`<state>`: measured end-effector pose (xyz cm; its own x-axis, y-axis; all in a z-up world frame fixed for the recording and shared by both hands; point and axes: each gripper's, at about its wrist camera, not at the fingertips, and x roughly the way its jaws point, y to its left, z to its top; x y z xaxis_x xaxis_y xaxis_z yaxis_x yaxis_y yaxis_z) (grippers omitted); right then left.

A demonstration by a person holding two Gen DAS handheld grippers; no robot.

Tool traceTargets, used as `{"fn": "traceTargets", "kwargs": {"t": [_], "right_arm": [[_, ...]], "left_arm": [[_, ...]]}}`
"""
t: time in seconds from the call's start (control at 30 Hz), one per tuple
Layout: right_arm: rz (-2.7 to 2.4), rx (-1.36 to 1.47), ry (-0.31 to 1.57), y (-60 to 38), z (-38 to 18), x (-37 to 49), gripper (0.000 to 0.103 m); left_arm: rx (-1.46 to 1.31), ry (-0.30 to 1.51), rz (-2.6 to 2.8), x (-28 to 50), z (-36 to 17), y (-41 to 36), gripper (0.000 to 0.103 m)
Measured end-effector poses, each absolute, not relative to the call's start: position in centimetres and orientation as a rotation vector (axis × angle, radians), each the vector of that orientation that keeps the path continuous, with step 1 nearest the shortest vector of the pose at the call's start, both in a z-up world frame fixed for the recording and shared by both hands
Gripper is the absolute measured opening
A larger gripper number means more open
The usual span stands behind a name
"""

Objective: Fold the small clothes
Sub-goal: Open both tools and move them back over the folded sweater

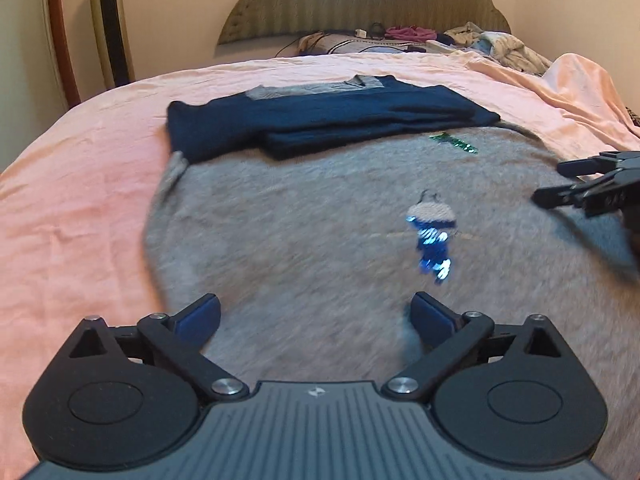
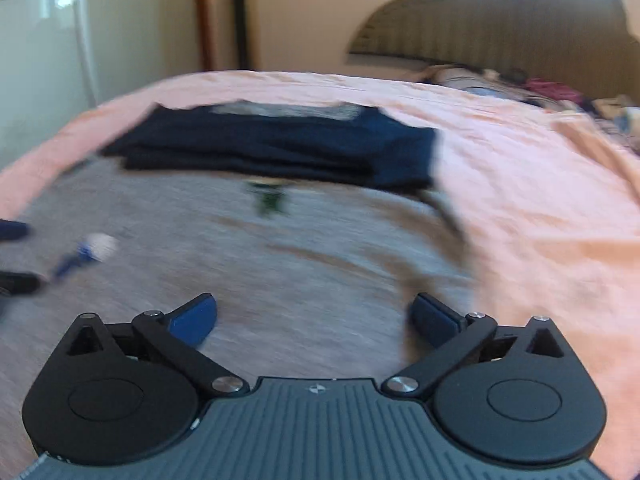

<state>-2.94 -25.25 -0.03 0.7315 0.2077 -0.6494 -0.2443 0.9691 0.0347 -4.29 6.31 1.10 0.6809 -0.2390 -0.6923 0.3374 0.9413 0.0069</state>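
A grey sweater [image 1: 300,220] lies flat on the pink bed sheet [image 1: 80,200]. Its navy sleeves [image 1: 320,120] are folded across its far end. A blue sequin figure [image 1: 432,240] and a green patch [image 1: 454,142] decorate the grey front. My left gripper [image 1: 316,312] hovers open over the near part of the sweater, nothing between its blue pads. My right gripper [image 2: 312,312] is open too, above the sweater's [image 2: 280,260] right side near its edge, the navy sleeves [image 2: 280,148] beyond. In the left wrist view the right gripper [image 1: 550,183] enters from the right.
A padded headboard [image 1: 360,0] stands at the far end, with a pillow and a heap of loose clothes [image 1: 500,46] below it. A gold tower fan [image 1: 110,20] stands by the wall at far left. Pink sheet [image 2: 540,220] spreads right of the sweater.
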Motion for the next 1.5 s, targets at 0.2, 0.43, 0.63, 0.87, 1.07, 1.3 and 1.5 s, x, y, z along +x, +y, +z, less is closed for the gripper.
{"fn": "traceTargets", "kwargs": {"t": [0.2,0.43,0.63,0.87,1.07,1.3,1.5], "right_arm": [[0.184,-0.095,0.756,-23.6,1.3,-3.4,0.098],[0.329,-0.155,0.74,-18.3,1.6,-5.6,0.103],[0.267,-0.085,0.716,-23.6,0.2,-7.4,0.103],[0.22,-0.11,0.72,-23.9,0.5,-8.0,0.103],[0.301,-0.037,0.683,-21.3,3.2,-10.8,0.103],[0.316,-0.101,0.722,-21.8,0.6,-12.5,0.103],[0.253,-0.058,0.749,-24.5,1.8,-15.2,0.103]], "left_arm": [[0.15,0.738,-0.244,-6.1,2.3,5.6,0.102],[0.151,0.731,-0.406,-8.2,3.2,1.8,0.102],[0.154,0.774,-0.365,-9.0,1.4,5.3,0.103],[0.151,0.749,-0.317,-10.1,1.9,5.6,0.103],[0.023,0.739,-0.367,-12.2,3.7,4.5,0.103],[0.156,0.759,-0.368,-13.8,1.5,3.8,0.103],[0.046,0.745,-0.327,-16.2,3.2,7.7,0.103]]}}
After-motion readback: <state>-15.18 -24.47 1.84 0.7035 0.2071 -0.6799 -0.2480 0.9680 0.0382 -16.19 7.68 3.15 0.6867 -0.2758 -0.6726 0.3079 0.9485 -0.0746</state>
